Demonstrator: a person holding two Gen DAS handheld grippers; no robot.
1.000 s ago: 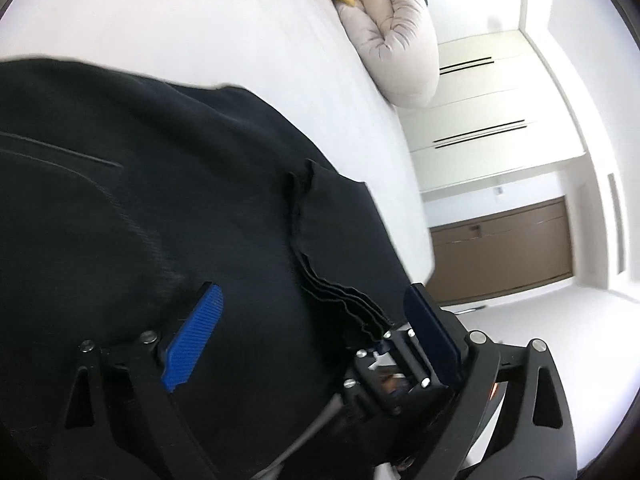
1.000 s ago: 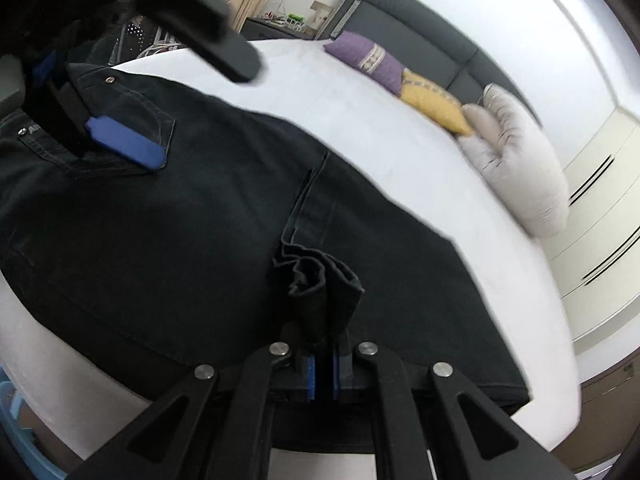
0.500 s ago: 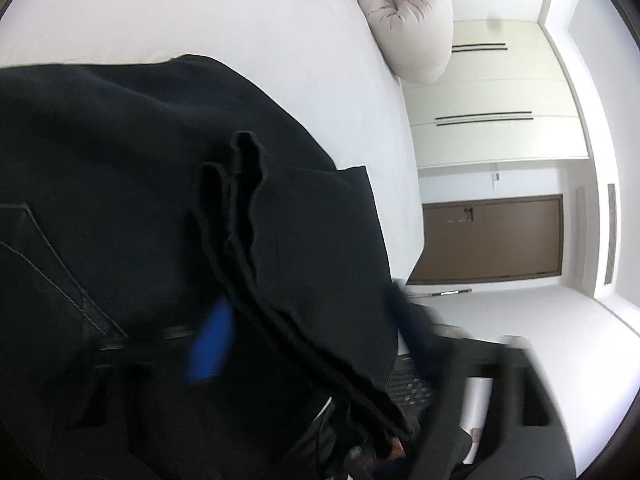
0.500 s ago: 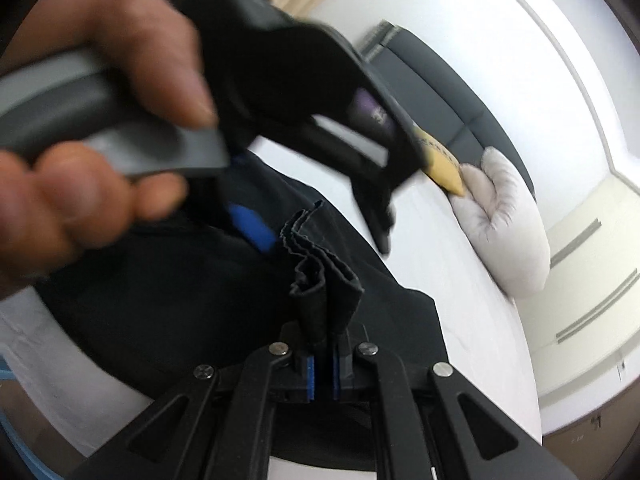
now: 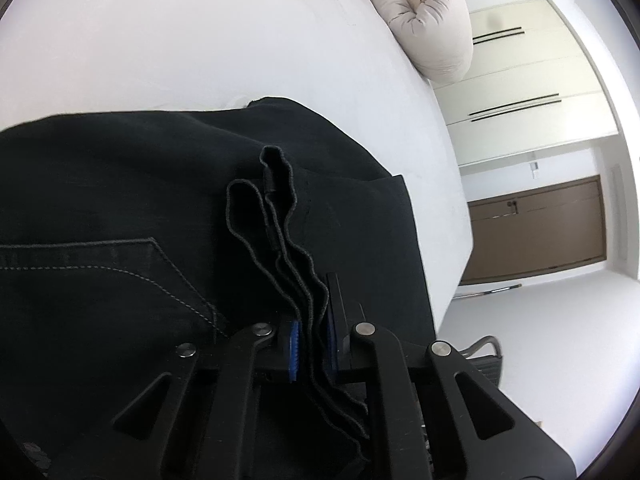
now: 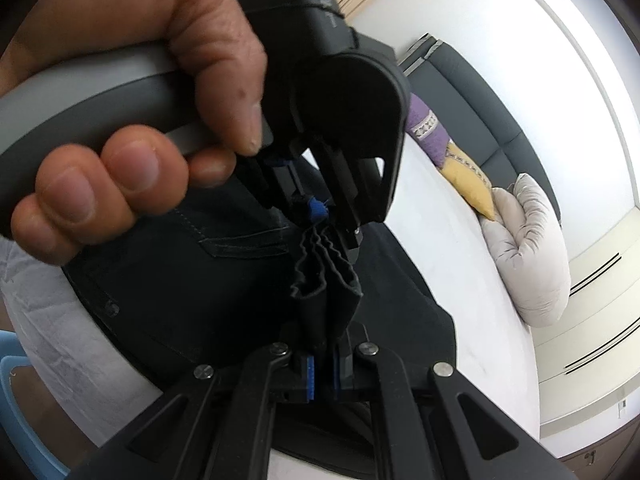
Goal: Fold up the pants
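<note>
The black jeans lay spread near the edge of the white bed, a back pocket facing up. Both tools pinched the same bunched stack of hems: the left gripper was clamped on the wavy layered edges, and the right gripper was closed on them from the opposite end. A bare hand wrapped the left tool's grey handle. Pillows sat at the bed's far edge.

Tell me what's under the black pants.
The black pants lie on a white bed, which shows bare beyond them. Both the left claw and right claw pinch the bunched hems. The sheet beneath is covered.
</note>
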